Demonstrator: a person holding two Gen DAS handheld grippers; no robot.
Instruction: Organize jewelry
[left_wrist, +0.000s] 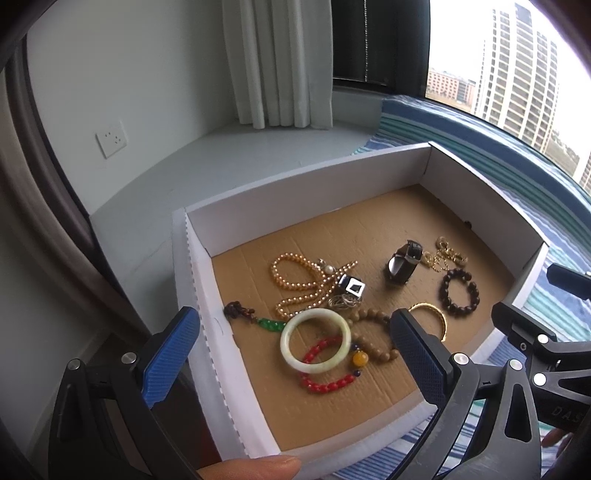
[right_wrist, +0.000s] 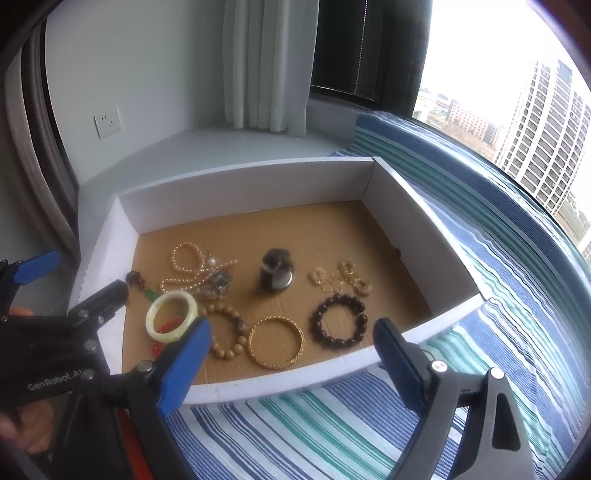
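Note:
A white box (left_wrist: 258, 199) with a brown cardboard floor holds the jewelry. In the left wrist view, a pale jade bangle (left_wrist: 315, 340) lies over a red bead bracelet (left_wrist: 325, 384), with a tan bead bracelet (left_wrist: 373, 332), pearl necklace (left_wrist: 295, 284), dark watch (left_wrist: 402, 262), dark bead bracelet (left_wrist: 459, 291) and gold bangle (left_wrist: 432, 317) nearby. My left gripper (left_wrist: 295, 354) is open, low over the box's near-left corner, around nothing. My right gripper (right_wrist: 291, 354) is open above the box's front wall (right_wrist: 295, 376), near the gold bangle (right_wrist: 276, 342) and dark bead bracelet (right_wrist: 340, 319).
The box sits on a blue, green and white striped cloth (right_wrist: 295, 424). A white ledge (left_wrist: 221, 155), curtain (left_wrist: 277, 62) and wall socket (left_wrist: 110, 139) lie behind. A window (right_wrist: 517, 92) is at the right. Gold earrings (right_wrist: 343, 278) lie near the box's right side.

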